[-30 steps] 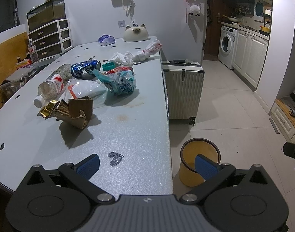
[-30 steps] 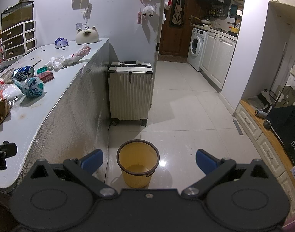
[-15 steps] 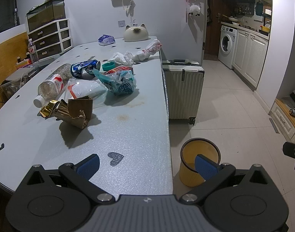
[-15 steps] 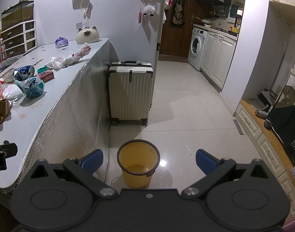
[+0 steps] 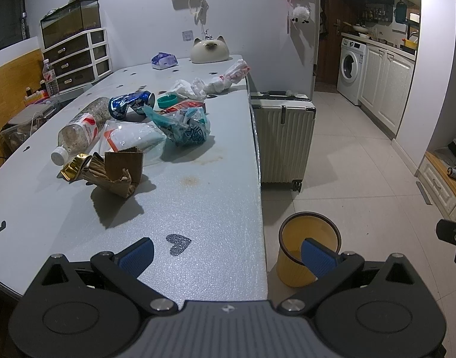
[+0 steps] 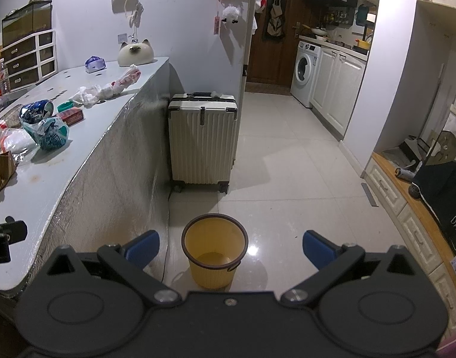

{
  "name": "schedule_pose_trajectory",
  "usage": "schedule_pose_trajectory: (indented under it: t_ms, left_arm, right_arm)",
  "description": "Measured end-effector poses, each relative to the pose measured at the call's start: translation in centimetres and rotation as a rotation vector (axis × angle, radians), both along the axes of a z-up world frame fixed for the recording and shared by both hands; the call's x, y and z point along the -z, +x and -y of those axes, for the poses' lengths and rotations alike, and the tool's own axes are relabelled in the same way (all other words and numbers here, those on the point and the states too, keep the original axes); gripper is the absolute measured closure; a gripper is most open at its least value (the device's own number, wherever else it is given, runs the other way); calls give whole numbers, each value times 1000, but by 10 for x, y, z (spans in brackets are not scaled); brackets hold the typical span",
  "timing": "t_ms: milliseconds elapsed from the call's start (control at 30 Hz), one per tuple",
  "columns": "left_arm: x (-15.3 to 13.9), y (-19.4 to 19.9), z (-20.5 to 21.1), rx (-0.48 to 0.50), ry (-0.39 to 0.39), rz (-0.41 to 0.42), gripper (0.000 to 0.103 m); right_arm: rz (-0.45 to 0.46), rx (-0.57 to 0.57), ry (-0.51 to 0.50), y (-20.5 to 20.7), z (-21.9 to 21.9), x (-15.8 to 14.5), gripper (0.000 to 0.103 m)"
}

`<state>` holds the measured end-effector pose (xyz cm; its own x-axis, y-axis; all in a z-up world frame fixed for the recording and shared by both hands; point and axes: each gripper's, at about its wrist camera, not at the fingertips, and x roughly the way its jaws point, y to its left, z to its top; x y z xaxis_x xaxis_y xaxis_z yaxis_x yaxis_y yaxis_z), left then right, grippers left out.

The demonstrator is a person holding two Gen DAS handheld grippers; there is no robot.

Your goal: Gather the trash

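Left gripper (image 5: pixel 226 255) with blue-padded fingers spread wide and grasping nothing, poised over the near end of the pale grey tabletop (image 5: pixel 198 208) dotted with dark heart shapes. Right gripper (image 6: pixel 230 249) likewise splayed apart and empty, hanging above the white tiled floor (image 6: pixel 287 164) with the round yellow ribbed plastic bin (image 6: pixel 214 250) framed between its fingers. Bin standing upright on the floor just beside the table's foil-covered side (image 6: pixel 114 173), nothing discernible inside it. Trash scattered across the middle of the tabletop: torn brown cardboard piece (image 5: pixel 120 173) nearest, touching a crumpled gold foil wrapper (image 5: pixel 74 165); behind these a clear plastic bottle with white cap and red label (image 5: pixel 78 129) lying on its side, a clear plastic bag (image 5: pixel 132 137), a crumpled teal and white snack bag (image 5: pixel 183 128), a crushed blue drink can (image 5: pixel 131 106), a round teal lid (image 5: pixel 167 100), a flat red packet (image 5: pixel 180 107) and white crumpled plastic bags (image 5: pixel 210 82) farther back. Cream ribbed hard-shell suitcase (image 6: pixel 202 141) upright on the floor beyond the bin, against the table's end. White cat-shaped ornament (image 5: pixel 209 50) at the far end of the table by the wall.
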<state>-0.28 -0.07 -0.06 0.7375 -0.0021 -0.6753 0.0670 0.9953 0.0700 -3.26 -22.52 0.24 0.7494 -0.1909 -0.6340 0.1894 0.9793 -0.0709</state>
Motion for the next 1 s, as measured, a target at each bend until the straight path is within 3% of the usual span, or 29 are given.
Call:
schedule_pose_trajectory:
  t_ms: [733,1000]
  left_arm:
    - [2,1,0,4,-3,-6,0]
    - [5,10,-10,-26,-41,-10,0]
  right_arm:
    - [2,-3,-3,0,1,-1,0]
    - [6,-16,12,7,1,1,0]
